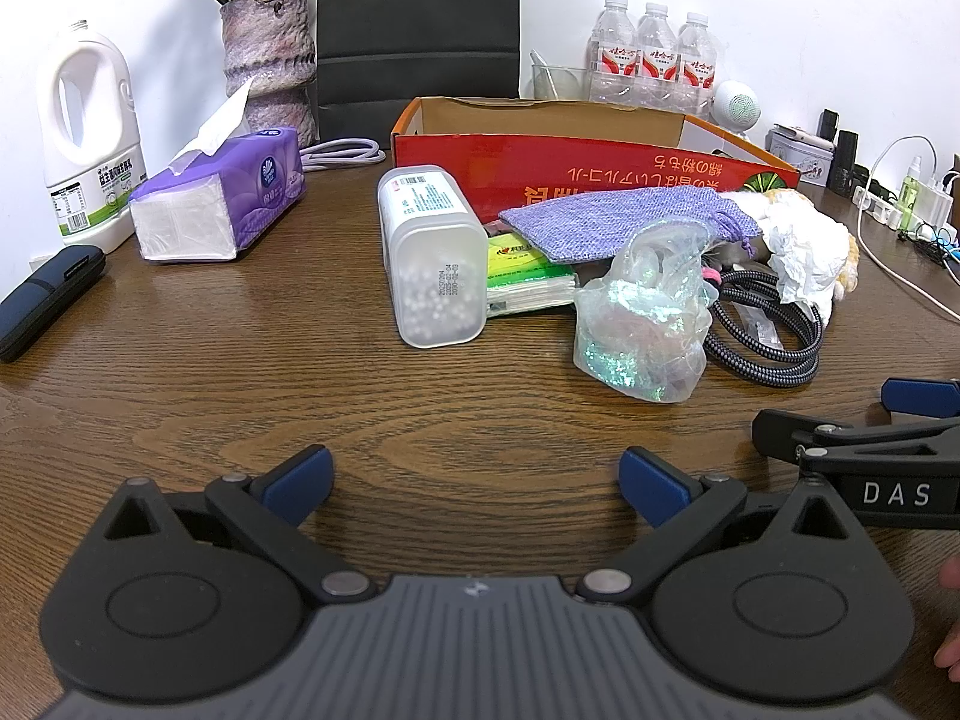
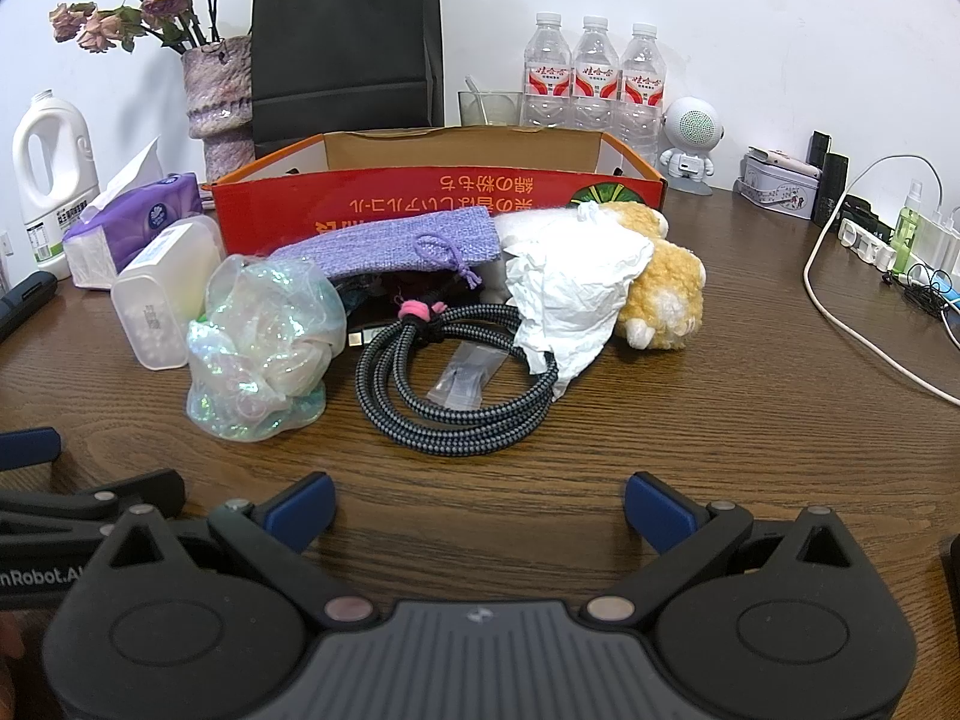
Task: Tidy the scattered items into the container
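Both tools hang over bare wood with their blue-padded fingers spread wide and nothing between them: the left gripper [image 1: 474, 483] and the right gripper [image 2: 480, 510] sit side by side near the front of the wooden table [image 2: 720, 450], angled down toward it. Just beyond them lies the clutter: an iridescent plastic bag [image 2: 258, 354], a coiled braided cable [image 2: 444, 396] with a small clear packet [image 2: 468, 384] lying on it, a crumpled white paper [image 2: 576, 300] draped over a yellow plush toy [image 2: 666, 294], a purple knitted pouch [image 1: 618, 222] resting on a green tissue pack [image 1: 522, 276], and a translucent jar of white beads [image 1: 432, 258] on its side. Behind them, touching the pile, stands the open red cardboard box [image 1: 600, 156]. Farther back along the white wall [image 2: 780, 30] are a purple tissue pack [image 1: 222, 198], a white jug [image 1: 90, 138], a vase of dried roses [image 1: 270, 60], a black paper bag [image 2: 345, 42], three water bottles [image 2: 594, 72], and a power strip with chargers [image 2: 888, 240] at the right.
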A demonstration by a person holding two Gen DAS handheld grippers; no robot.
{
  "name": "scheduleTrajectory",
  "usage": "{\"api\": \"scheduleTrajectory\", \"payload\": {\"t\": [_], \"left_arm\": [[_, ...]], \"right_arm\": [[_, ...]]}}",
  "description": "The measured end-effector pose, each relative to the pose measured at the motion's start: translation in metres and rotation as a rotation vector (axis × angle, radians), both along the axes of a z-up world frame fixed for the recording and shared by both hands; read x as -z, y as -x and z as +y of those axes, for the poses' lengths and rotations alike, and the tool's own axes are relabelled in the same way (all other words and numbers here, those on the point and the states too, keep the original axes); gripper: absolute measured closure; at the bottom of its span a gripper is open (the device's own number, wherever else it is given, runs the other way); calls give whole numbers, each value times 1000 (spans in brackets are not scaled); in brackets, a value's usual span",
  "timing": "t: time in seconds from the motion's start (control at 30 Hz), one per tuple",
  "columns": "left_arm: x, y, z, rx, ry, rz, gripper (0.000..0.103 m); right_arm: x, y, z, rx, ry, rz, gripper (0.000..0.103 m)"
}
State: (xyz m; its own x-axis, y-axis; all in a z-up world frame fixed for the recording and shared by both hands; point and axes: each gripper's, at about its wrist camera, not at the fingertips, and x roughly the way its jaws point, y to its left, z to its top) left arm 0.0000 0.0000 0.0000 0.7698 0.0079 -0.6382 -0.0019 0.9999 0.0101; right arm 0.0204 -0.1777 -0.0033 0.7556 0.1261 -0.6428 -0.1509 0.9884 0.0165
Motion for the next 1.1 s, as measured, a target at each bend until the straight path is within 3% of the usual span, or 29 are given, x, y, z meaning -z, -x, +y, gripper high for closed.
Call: {"api": "scheduleTrajectory", "payload": {"t": [1.1], "left_arm": [[0, -1, 0, 0, -5, -2, 0]], "right_arm": [[1, -1, -2, -10, 4, 8, 0]]}}
